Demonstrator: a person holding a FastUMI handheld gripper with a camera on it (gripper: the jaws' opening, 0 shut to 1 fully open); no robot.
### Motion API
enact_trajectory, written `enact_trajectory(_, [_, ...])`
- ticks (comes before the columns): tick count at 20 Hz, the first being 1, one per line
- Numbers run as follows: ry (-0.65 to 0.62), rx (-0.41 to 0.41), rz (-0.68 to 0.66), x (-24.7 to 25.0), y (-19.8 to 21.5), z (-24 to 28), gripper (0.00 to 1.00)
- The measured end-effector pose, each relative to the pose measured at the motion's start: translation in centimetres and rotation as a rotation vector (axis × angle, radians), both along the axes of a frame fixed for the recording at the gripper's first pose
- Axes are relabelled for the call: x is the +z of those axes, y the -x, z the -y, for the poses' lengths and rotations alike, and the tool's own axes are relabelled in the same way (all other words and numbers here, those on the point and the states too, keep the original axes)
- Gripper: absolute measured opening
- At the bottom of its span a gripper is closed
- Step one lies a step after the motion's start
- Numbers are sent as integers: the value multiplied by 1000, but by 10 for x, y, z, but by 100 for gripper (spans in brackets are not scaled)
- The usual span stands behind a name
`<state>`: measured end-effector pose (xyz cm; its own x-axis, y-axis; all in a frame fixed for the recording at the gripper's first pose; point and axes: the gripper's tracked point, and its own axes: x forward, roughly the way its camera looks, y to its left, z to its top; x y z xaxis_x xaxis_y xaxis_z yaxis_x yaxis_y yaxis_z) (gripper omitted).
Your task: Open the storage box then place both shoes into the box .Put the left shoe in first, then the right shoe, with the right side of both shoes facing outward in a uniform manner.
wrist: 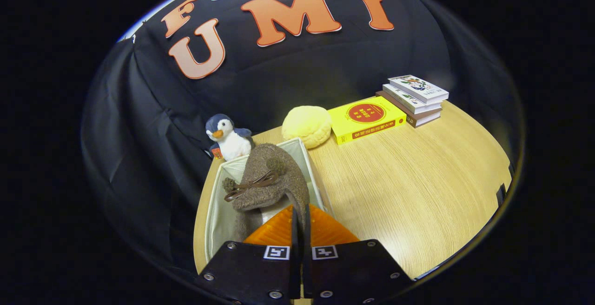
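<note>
A brown fuzzy shoe point(269, 179) with a thin brown bow and small pompoms hangs toe-forward just ahead of my fingers. My gripper point(300, 223) is shut on the shoe's heel rim, which is pinched between both fingers. The shoe is held over the open white fabric storage box point(218, 202), which stands on the wooden table point(409, 179) below and ahead of the fingers. The shoe hides much of the box's inside, so I cannot tell whether another shoe lies in it.
A plush penguin point(228, 136) stands just beyond the box's far end. A yellow round cushion point(307, 126), a yellow book point(367, 118) and a stack of books point(416, 98) lie further back to the right. Bare tabletop stretches right of the box.
</note>
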<state>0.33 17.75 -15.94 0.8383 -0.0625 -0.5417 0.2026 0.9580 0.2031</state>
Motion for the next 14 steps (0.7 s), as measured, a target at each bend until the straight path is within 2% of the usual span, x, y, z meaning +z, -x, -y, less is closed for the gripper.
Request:
enact_trajectory(2, [-29,14,36,12,-1,-5,7])
enact_trajectory(5, [-29,18,107,35,-1,1,19])
enact_trajectory(6, [-9,16,114,39,0,7,28])
enact_trajectory(7, [2,15,117,42,2,11,33])
enact_trajectory(10, [20,-3,144,56,12,27,55])
enact_trajectory(11, [36,-13,156,62,13,37,57])
enact_trajectory(14, [96,-37,186,82,19,66,74])
